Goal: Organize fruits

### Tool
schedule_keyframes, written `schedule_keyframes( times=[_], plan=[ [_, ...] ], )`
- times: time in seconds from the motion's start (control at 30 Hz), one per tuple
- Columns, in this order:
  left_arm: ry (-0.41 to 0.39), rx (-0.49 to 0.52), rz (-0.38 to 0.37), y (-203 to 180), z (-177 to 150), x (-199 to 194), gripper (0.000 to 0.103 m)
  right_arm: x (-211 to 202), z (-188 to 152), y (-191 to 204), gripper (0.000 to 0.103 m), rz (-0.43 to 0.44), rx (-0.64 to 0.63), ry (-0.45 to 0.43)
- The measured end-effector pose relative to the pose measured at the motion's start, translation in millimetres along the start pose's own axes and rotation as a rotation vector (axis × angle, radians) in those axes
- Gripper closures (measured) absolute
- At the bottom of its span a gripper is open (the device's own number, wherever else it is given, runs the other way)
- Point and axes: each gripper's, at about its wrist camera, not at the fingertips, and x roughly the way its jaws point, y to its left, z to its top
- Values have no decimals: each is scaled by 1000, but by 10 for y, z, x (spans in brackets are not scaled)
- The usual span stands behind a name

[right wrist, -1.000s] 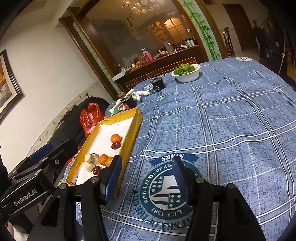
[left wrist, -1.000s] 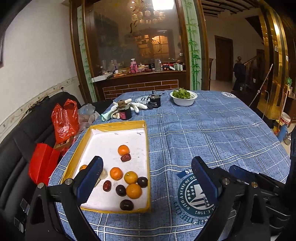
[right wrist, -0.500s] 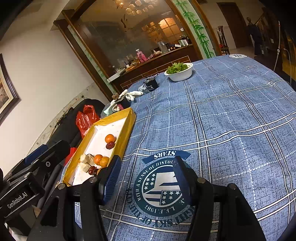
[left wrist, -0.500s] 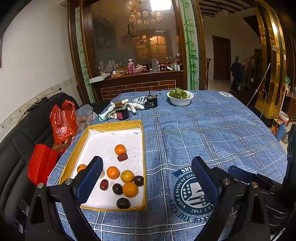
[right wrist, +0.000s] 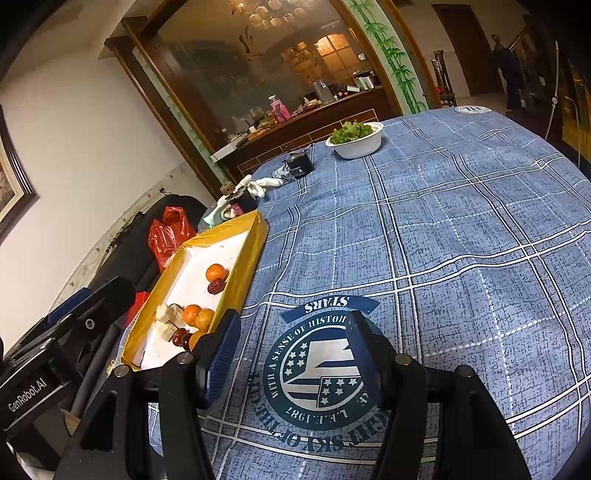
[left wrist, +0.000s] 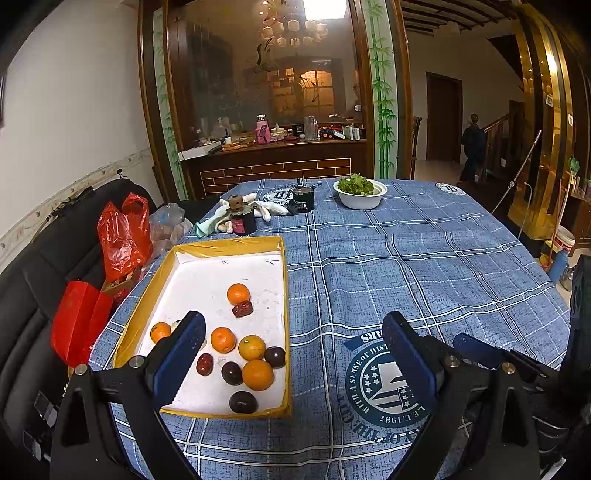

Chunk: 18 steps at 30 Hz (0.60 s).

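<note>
Left wrist view: oranges (left wrist: 257,374) and dark fruits (left wrist: 242,401) lie mixed in the tray (left wrist: 283,280), lower left; sorting seemingly remains. Left claw (left wrist: 291,363) and right claw (right wrist: 291,356) gape, empty.

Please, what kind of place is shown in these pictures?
Most likely the dining room of a home. A large table under a blue plaid tablecloth holds a yellow tray of fruits and a white bowl of greens. A chandelier hangs beyond a glass partition.

"GenRobot.AI" marks the left gripper (right wrist: 27,393); the tablecloth emblem (right wrist: 325,369) reads "STARS".
</note>
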Motion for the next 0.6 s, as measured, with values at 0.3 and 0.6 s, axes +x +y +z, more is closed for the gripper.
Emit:
schedule_keyframes(
  times=[0.3, 0.6],
  plan=[
    [-170, -120, 44, 157, 5, -313, 0, -46, -40, 124, 38, -37, -64, -33],
    [-216, -230, 140, 320, -72, -465, 0, -153, -113, 426, 33, -26, -192, -74]
  ],
)
